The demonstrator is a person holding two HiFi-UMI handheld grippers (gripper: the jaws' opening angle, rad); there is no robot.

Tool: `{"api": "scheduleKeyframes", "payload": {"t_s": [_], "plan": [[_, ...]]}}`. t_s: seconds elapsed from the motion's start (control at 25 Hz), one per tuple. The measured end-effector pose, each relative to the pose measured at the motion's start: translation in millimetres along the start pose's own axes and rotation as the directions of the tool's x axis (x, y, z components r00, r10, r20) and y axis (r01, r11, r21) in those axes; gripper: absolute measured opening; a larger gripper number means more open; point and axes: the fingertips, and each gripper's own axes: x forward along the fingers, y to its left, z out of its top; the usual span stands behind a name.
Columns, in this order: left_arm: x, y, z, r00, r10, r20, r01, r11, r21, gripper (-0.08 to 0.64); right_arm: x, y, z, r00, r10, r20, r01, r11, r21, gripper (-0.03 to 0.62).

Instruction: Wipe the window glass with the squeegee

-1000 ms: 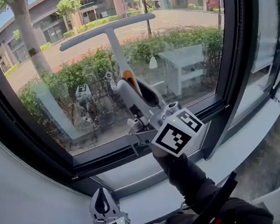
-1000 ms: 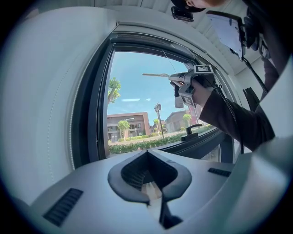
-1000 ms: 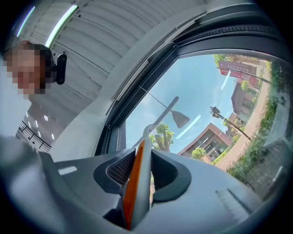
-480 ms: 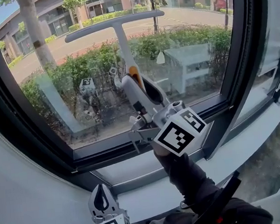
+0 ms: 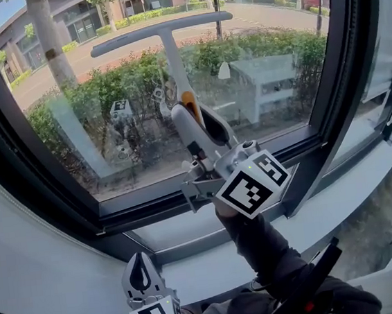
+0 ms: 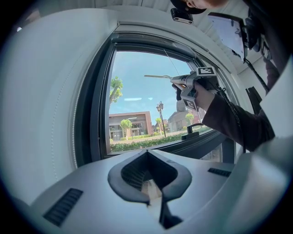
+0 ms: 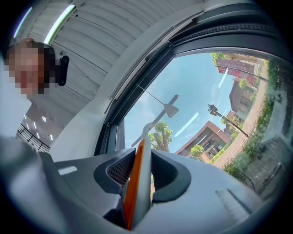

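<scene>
**Squeegee clamped in right claw, blade high on the pane**

- Window glass point(image 5: 128, 104): large pane in a dark frame point(image 5: 343, 67), with a pale sill point(image 5: 190, 233) below it.
- Squeegee point(image 5: 169, 51): T-shaped, with the blade running crosswise near the top of the pane. The shaft runs down to a grey handle with an orange strip. Head view can't confirm the blade touches the glass.
- Right gripper point(image 5: 197, 123): raised in front of the lower pane, jaws pinching the squeegee handle from both sides. The handle sits upright between the pads point(image 7: 120, 169). The shaft and blade extend past the tips, up and away from the claw.
- Left gripper point(image 5: 140, 278): low, below the sill and well apart from the squeegee. Jaws are pressed together with nothing between them.
</scene>
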Motion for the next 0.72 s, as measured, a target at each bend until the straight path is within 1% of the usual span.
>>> {"api": "scheduleKeyframes", "payload": {"t_s": [0.32, 0.48, 0.6, 0.72], "plan": [[-8, -6, -1, 1.000, -0.008, -0.003, 0.008, 1.000, 0.008, -0.002, -16, -1, -9, 1.000, -0.013, -0.024, 0.013, 1.000, 0.013, 0.101], [-11, -12, 3, 1.000, -0.026, 0.013, 0.026, 1.000, 0.011, -0.002, -26, 3, -9, 0.999, -0.014, -0.039, 0.015, 1.000, 0.009, 0.101], [-11, -14, 2, 1.000, -0.021, -0.017, 0.021, 1.000, 0.006, -0.002, -21, 8, -9, 0.997, 0.020, -0.071, -0.023, 0.999, -0.033, 0.101], [-4, -17, -7, 0.995, -0.055, -0.078, 0.057, 0.998, 0.021, -0.002, -17, 3, -12, 0.996, 0.029, -0.086, -0.033, 0.998, -0.050, 0.101]]}}
